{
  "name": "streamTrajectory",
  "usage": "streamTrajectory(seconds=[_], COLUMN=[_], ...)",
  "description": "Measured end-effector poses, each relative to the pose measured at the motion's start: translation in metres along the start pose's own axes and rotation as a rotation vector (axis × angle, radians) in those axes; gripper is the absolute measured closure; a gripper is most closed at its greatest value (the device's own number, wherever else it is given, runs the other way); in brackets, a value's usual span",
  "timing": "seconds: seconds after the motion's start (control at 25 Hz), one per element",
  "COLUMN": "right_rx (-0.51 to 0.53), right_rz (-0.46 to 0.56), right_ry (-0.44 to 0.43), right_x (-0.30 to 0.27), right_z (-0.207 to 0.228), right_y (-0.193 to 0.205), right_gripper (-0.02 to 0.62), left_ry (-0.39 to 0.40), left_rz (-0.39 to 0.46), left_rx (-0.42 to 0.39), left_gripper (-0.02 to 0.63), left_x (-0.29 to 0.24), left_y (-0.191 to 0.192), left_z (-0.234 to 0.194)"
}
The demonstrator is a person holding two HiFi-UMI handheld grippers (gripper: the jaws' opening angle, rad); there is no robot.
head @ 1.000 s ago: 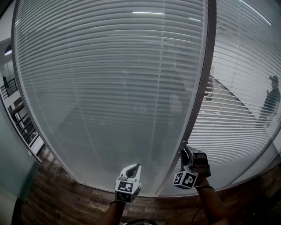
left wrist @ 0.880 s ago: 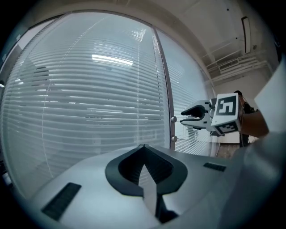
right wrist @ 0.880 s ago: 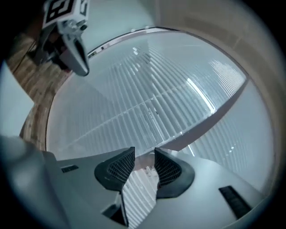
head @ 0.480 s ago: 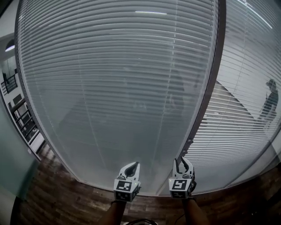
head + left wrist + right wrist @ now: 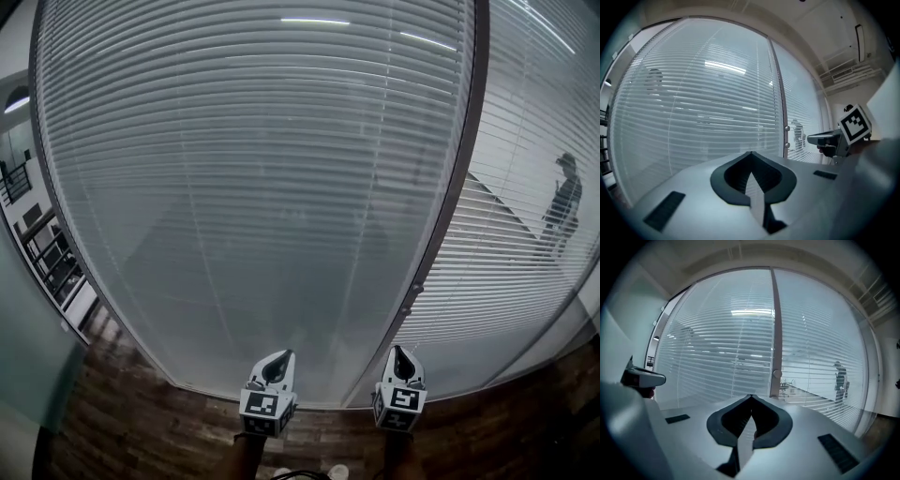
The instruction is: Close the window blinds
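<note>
Right tool lowered from the knob, jaws just closed empty, left tool also together, blinds hazing a distant person

No text, label or number can be read.

Left tongs closed together, right tongs just closed, both empty, side by side, pointing forward
</note>
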State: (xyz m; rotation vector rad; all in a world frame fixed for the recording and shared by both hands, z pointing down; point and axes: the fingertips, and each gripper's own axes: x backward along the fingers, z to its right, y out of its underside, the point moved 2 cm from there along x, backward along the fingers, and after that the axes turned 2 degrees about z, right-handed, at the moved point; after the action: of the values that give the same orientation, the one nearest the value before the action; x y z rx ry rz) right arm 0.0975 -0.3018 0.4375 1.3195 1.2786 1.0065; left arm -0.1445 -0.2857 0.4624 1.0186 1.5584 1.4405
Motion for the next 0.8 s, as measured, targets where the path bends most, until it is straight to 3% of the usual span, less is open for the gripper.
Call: streamTrajectory(seconds=[0.2,0.44,0.8], right_rx=[-0.001,-0.009,-0.012], right_rz=[0.003,-0.014,0.012], right_ry=[-0.033,-0.074,-0.147], right_x=[0.024,0.05,0.117], right_z=[-0.02,-0.04,-0.044], right_y=[0.004,0.008,0.017], right_gripper=[0.592,0.592,0.592], left_ry=[-0.002,-0.001,-0.034], left_rz=[0.006,-0.029,0.003], left_rx=[-0.039,-0.026,-0.031], left_gripper=[0.605,0.604,0.604], left_x=[0.014,0.037,0.088], left_y=[0.006,0.002,0.009], left_z=[0.001,0.014,0.058])
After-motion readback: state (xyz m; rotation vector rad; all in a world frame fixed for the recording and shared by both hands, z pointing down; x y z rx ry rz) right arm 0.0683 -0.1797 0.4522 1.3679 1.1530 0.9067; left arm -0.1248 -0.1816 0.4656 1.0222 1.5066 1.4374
